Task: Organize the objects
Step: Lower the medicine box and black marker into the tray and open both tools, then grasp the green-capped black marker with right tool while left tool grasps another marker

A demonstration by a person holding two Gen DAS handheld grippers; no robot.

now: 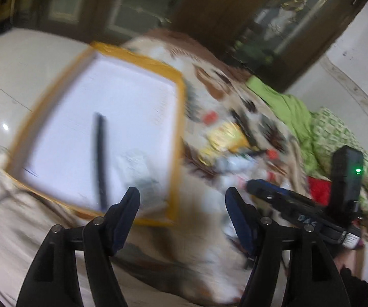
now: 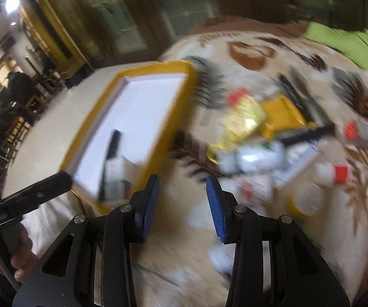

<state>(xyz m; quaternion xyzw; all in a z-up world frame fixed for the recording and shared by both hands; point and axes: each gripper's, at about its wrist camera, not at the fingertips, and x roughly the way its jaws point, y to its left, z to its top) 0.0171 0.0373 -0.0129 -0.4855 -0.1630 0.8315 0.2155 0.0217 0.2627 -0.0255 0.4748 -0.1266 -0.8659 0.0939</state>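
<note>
A white tray with a yellow rim (image 1: pixel 178 128) (image 2: pixel 176 117) lies on a patterned blanket. A dark pen (image 1: pixel 100 158) (image 2: pixel 111 153) and a pale packet (image 1: pixel 139 168) (image 2: pixel 118 176) lie in it. To its right is a blurred pile: a gold packet (image 1: pixel 226 134) (image 2: pixel 245 120), a white bottle (image 2: pixel 258 158), red-capped bottles (image 2: pixel 329 174), a yellow-rimmed tape roll (image 2: pixel 305 199). My left gripper (image 1: pixel 182 199) is open and empty above the tray's near right corner. My right gripper (image 2: pixel 182 186) is open and empty between tray and pile; it also shows in the left wrist view (image 1: pixel 299 209).
A green cloth (image 1: pixel 288 110) (image 2: pixel 347 43) lies at the blanket's far right. Dark wood cabinets (image 1: pixel 224 7) stand behind. A pale floor (image 1: pixel 9 71) lies to the left. Both views are motion-blurred.
</note>
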